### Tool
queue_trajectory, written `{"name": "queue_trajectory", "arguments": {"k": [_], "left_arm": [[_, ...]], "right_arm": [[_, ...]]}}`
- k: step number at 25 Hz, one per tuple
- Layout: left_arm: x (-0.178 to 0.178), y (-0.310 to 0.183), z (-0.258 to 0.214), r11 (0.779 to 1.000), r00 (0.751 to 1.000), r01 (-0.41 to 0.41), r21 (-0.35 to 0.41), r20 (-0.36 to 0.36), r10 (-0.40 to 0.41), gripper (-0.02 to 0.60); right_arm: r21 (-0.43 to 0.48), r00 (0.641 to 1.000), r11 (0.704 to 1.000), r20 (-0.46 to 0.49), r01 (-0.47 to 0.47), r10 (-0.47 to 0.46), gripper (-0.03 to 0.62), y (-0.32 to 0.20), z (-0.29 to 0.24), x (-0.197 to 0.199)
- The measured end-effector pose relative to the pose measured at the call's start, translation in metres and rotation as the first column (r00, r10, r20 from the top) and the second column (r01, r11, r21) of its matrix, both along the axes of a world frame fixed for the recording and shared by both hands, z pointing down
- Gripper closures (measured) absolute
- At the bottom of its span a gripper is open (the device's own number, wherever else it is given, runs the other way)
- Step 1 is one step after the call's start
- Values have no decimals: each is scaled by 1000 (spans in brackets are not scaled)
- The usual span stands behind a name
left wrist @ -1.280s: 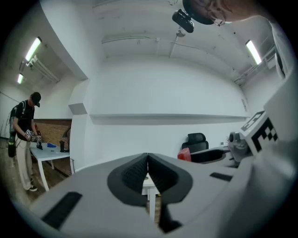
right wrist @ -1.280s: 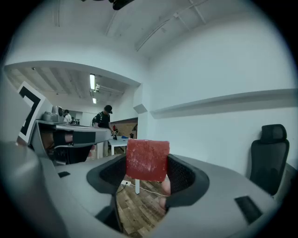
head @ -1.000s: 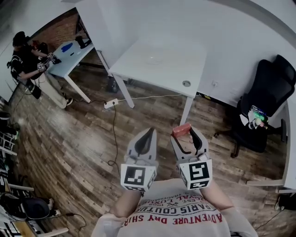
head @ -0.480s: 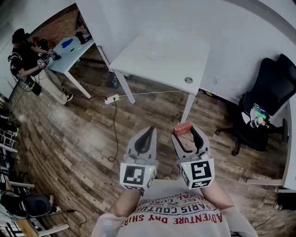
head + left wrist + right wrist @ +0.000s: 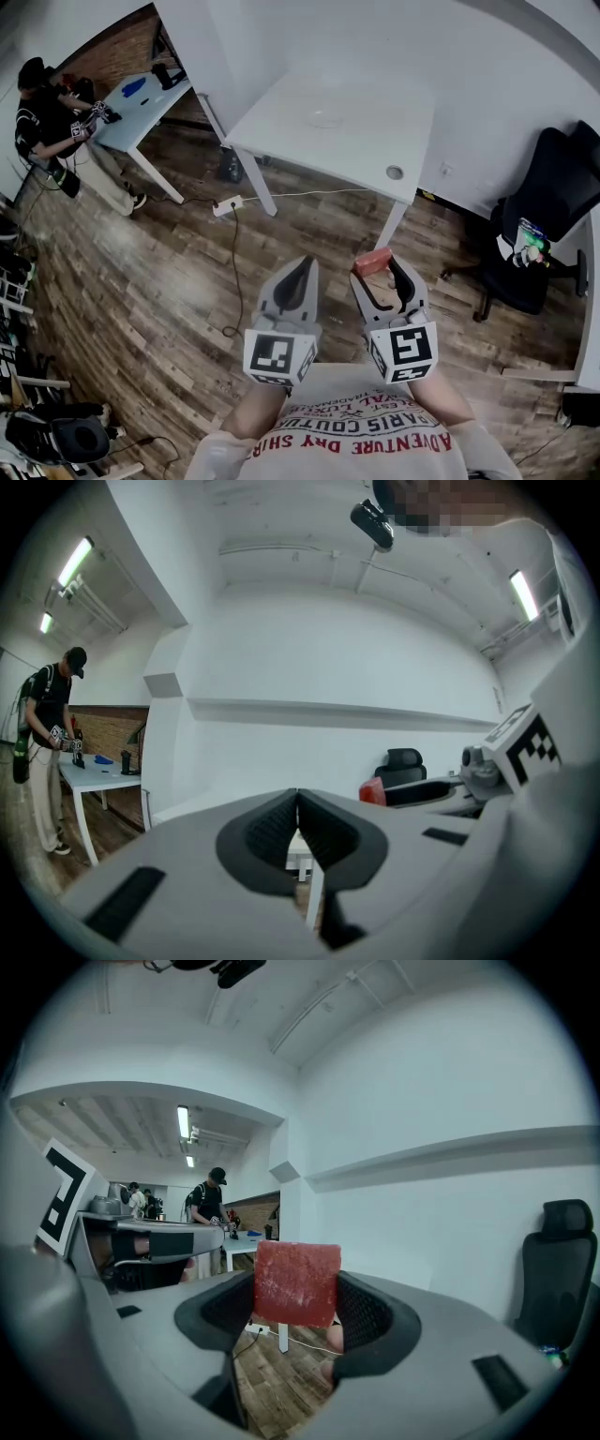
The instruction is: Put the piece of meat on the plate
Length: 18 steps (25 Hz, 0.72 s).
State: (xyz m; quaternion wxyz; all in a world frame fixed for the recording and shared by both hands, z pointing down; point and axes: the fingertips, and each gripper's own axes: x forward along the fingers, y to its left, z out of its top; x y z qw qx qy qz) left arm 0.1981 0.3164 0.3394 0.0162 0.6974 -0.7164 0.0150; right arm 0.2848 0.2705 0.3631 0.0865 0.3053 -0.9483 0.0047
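A red slab of meat (image 5: 372,262) sits between the jaws of my right gripper (image 5: 378,270), which is shut on it and held over the wooden floor. In the right gripper view the meat (image 5: 297,1282) stands upright, filling the gap of the right gripper (image 5: 298,1309). My left gripper (image 5: 303,268) hangs beside it, shut and empty; its jaws meet in the left gripper view (image 5: 297,810). A pale plate (image 5: 325,119) lies on the white table (image 5: 375,141), well ahead of both grippers.
A black office chair (image 5: 548,202) stands at the right. A power strip (image 5: 227,205) and its cable lie on the floor by the table's legs. A person (image 5: 42,117) works at a second table (image 5: 141,103) at the far left.
Both grippers keep their pose, and the meat stays gripped. The white table and plate have drifted slightly to the right in the head view.
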Motion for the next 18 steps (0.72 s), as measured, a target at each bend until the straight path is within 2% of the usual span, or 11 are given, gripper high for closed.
{"name": "queue_trajectory", "arguments": {"k": [7, 18], "left_arm": [[-84, -36, -2, 999, 999, -44, -4, -24, 44, 574], [-244, -104, -14, 988, 987, -155, -4, -35, 155, 574]], "right_arm": [[-42, 999, 999, 32, -30, 32, 313, -33, -9, -79], [-21, 988, 988, 6, -151, 152, 313, -93, -24, -232]]}}
